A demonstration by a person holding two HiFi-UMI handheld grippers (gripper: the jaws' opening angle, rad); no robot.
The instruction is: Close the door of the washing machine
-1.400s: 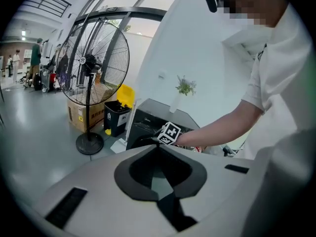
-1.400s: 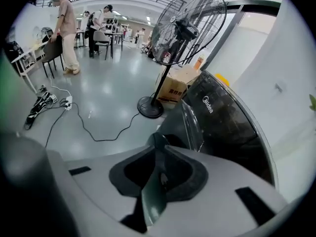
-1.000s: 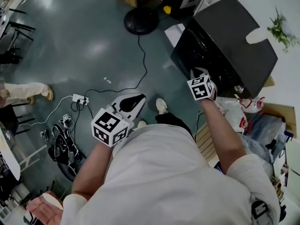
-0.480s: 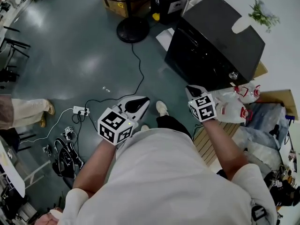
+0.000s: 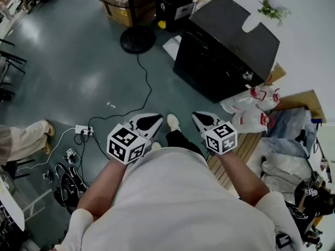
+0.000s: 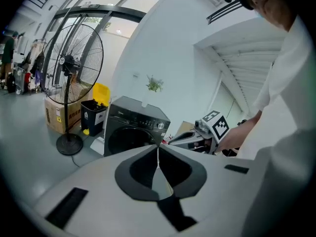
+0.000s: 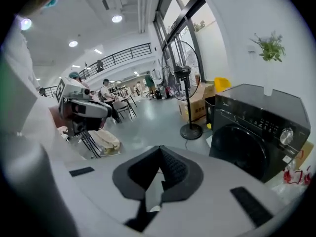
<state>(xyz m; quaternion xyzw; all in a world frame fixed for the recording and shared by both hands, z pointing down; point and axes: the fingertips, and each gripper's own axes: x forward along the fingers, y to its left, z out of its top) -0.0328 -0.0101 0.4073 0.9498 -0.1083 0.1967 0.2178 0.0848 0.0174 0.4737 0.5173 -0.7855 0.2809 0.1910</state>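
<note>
The black front-loading washing machine (image 5: 225,51) stands against the white wall, and its round door (image 6: 129,139) lies flush with the front, also visible in the right gripper view (image 7: 237,149). Both grippers hang close to my body, well back from the machine. My left gripper (image 5: 148,122) is shut with nothing in it; in its own view the jaws (image 6: 158,147) meet in a thin line. My right gripper (image 5: 201,118) is likewise shut and empty (image 7: 160,148). Each gripper's marker cube sits just behind it.
A pedestal fan's base (image 5: 137,38), a cardboard box (image 5: 118,12) and a black bin (image 5: 175,4) stand left of the machine. White plastic bags (image 5: 251,109) lie at its right. A power strip with cables (image 5: 84,129) and another person's leg (image 5: 23,140) are at the left.
My right gripper has drawn back from the machine's front to a spot beside my body. The machine now sits farther away in the head view. The left gripper shifted only a little.
</note>
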